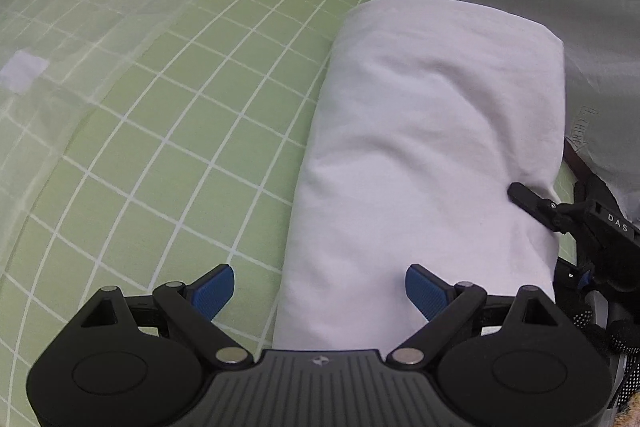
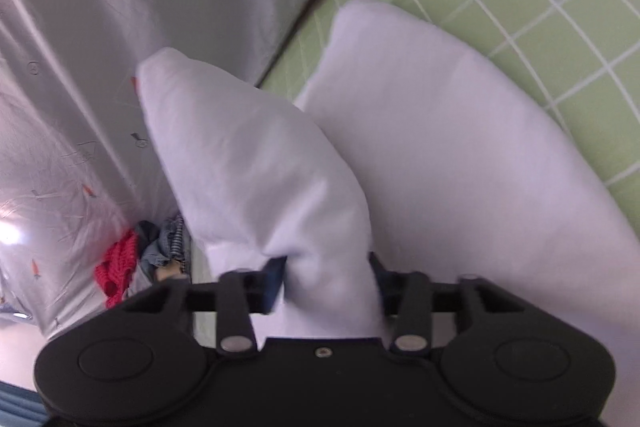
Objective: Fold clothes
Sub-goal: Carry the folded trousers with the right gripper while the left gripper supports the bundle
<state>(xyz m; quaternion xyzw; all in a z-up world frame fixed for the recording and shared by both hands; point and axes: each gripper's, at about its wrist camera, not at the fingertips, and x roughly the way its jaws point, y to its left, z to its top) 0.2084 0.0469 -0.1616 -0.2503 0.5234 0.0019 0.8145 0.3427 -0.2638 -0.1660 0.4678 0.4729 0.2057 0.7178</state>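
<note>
White folded garment (image 1: 432, 147) lies on green checked bedsheet (image 1: 160, 147), at 1 o'clock of left tongs (image 1: 320, 291), gaping, empty. Right tongs (image 2: 326, 279) pinch its edge, likely for next fold.

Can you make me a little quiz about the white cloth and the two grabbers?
1. True or false: the right gripper pinches a fold of the white cloth.
2. What pattern has the green sheet under the cloth? A) dots B) white grid lines C) flowers
3. Fill in: the left gripper is ____, and its blue pads squeeze nothing.

Key
1. True: cloth is bunched up between its pads.
2. B.
3. Open: one pad is over the sheet, the other over the cloth's near end.
</note>
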